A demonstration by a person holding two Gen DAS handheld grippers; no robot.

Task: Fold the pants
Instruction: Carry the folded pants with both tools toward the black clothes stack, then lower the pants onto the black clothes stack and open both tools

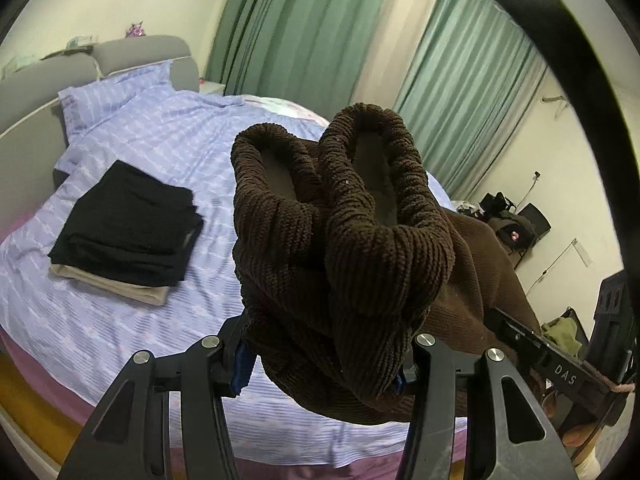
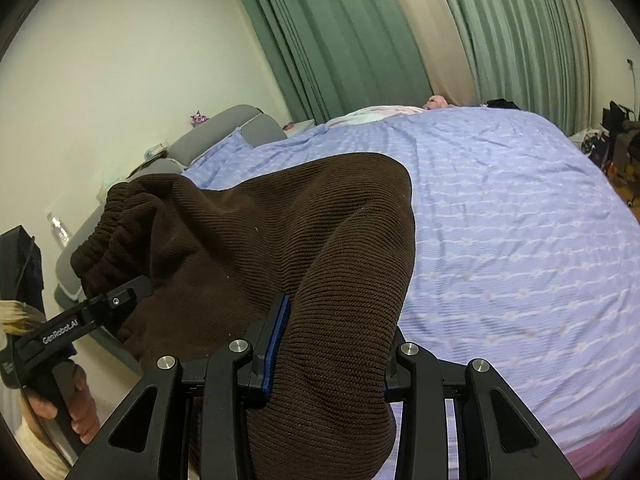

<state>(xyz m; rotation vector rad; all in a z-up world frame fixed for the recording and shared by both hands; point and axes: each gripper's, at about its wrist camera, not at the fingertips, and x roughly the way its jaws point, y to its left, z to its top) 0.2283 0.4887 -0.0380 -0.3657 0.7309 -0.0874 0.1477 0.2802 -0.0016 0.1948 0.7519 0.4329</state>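
Note:
Brown ribbed pants (image 1: 344,240) hang in the air above the bed, held by both grippers. My left gripper (image 1: 320,364) is shut on the bunched cloth below the two cuffed leg ends. My right gripper (image 2: 328,364) is shut on a thick fold of the same pants (image 2: 280,240); the elastic waistband shows at its left. The right gripper (image 1: 560,372) shows at the right edge of the left wrist view. The left gripper (image 2: 116,304) shows at the left of the right wrist view. The fingertips are hidden by cloth.
A bed with a lilac patterned sheet (image 1: 168,140) lies below. A stack of folded black and beige clothes (image 1: 128,232) sits on its left part. A grey headboard (image 1: 144,52), green curtains (image 1: 304,32) and clutter by the right wall (image 1: 512,220) surround the bed.

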